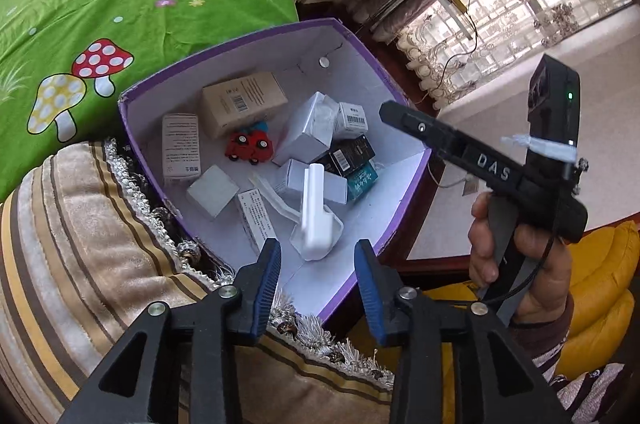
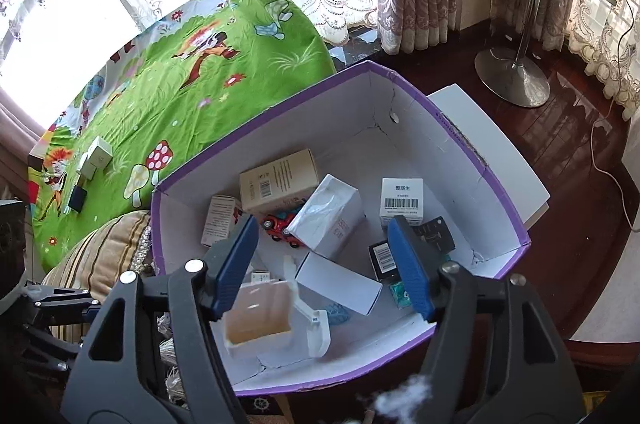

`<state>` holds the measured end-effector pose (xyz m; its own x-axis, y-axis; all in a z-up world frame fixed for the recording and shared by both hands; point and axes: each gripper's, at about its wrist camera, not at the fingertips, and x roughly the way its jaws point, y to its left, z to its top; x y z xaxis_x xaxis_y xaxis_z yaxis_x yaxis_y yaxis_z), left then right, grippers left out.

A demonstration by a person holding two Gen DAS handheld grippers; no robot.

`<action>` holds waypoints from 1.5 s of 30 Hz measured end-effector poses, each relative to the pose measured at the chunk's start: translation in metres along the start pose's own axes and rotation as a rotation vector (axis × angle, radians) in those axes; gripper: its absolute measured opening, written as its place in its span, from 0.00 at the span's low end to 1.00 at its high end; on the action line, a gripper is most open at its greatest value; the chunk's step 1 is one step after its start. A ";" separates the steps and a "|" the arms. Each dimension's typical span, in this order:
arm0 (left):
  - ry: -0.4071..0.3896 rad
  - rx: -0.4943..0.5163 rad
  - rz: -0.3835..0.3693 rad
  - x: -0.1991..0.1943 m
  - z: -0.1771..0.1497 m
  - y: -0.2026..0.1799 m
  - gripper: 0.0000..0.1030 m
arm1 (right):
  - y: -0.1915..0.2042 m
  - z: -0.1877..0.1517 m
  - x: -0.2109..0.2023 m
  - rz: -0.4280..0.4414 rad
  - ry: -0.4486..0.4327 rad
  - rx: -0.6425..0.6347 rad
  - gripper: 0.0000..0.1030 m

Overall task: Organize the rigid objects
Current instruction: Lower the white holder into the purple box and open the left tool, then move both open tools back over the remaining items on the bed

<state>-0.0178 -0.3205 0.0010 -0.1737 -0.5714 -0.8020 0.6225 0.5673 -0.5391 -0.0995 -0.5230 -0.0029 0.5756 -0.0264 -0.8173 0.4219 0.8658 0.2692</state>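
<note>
A purple cardboard box (image 1: 248, 38) with a white inside holds several small cartons, a beige carton (image 1: 240, 104), a red toy car (image 1: 250, 146) and a black carton (image 1: 348, 154). My left gripper (image 1: 318, 284) hangs open over the box's near corner. Just beyond its tips a white flip-lid case (image 1: 316, 220) lies blurred in the box. In the right wrist view my right gripper (image 2: 322, 264) stands open above the same box (image 2: 280, 104). The white case (image 2: 260, 316) sits blurred below its left finger, free of the pads. A hand (image 1: 520, 256) holds the right gripper's handle.
A green mushroom-print sheet (image 1: 100, 4) lies behind the box, with a few small boxes (image 2: 96, 156) on it. A striped fringed cushion (image 1: 80, 224) presses the box's left side. A yellow cushion (image 1: 600, 284), a table's metal foot (image 2: 512, 76) and dark wooden floor lie to the right.
</note>
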 end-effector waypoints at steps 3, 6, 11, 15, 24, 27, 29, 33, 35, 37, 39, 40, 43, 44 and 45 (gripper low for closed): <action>-0.075 -0.064 0.022 -0.022 -0.002 0.020 0.47 | 0.032 -0.003 0.003 0.090 0.012 -0.142 0.69; -0.131 -0.143 0.031 -0.044 -0.007 0.047 0.47 | 0.071 -0.013 0.013 0.146 0.046 -0.355 0.70; -0.221 -0.235 0.071 -0.079 -0.016 0.087 0.47 | 0.097 -0.023 0.061 0.196 0.182 -0.464 0.70; -0.278 -0.259 0.122 -0.103 -0.020 0.111 0.47 | 0.093 -0.021 0.093 0.186 0.240 -0.437 0.70; -0.354 -0.332 0.209 -0.146 -0.024 0.171 0.47 | 0.089 -0.019 0.137 0.139 0.314 -0.433 0.70; -0.361 -0.354 0.211 -0.149 -0.025 0.183 0.47 | 0.087 -0.019 0.146 0.131 0.335 -0.430 0.70; -0.361 -0.362 0.206 -0.149 -0.025 0.187 0.47 | 0.086 -0.021 0.149 0.118 0.335 -0.436 0.70; -0.352 -0.362 0.197 -0.146 -0.025 0.189 0.47 | 0.084 -0.023 0.150 0.123 0.348 -0.427 0.70; -0.346 -0.362 0.193 -0.144 -0.025 0.189 0.47 | 0.082 -0.024 0.157 0.138 0.398 -0.410 0.70; -0.343 -0.363 0.189 -0.142 -0.025 0.190 0.47 | 0.080 -0.032 0.171 0.130 0.453 -0.402 0.70; -0.345 -0.363 0.189 -0.143 -0.025 0.190 0.47 | 0.080 -0.033 0.168 0.088 0.429 -0.412 0.70; -0.348 -0.362 0.190 -0.144 -0.026 0.190 0.47 | 0.083 -0.031 0.161 0.104 0.401 -0.419 0.70; -0.352 -0.363 0.189 -0.144 -0.025 0.190 0.47 | 0.088 -0.026 0.147 0.115 0.355 -0.437 0.70; -0.351 -0.364 0.186 -0.143 -0.024 0.190 0.47 | 0.089 -0.026 0.149 0.092 0.350 -0.455 0.70; -0.348 -0.364 0.182 -0.142 -0.025 0.190 0.47 | 0.089 -0.026 0.153 0.075 0.360 -0.462 0.70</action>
<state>0.1063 -0.1168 0.0065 0.2141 -0.5724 -0.7915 0.3037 0.8092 -0.5030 0.0085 -0.4369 -0.1172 0.2838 0.1452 -0.9478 -0.0061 0.9887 0.1496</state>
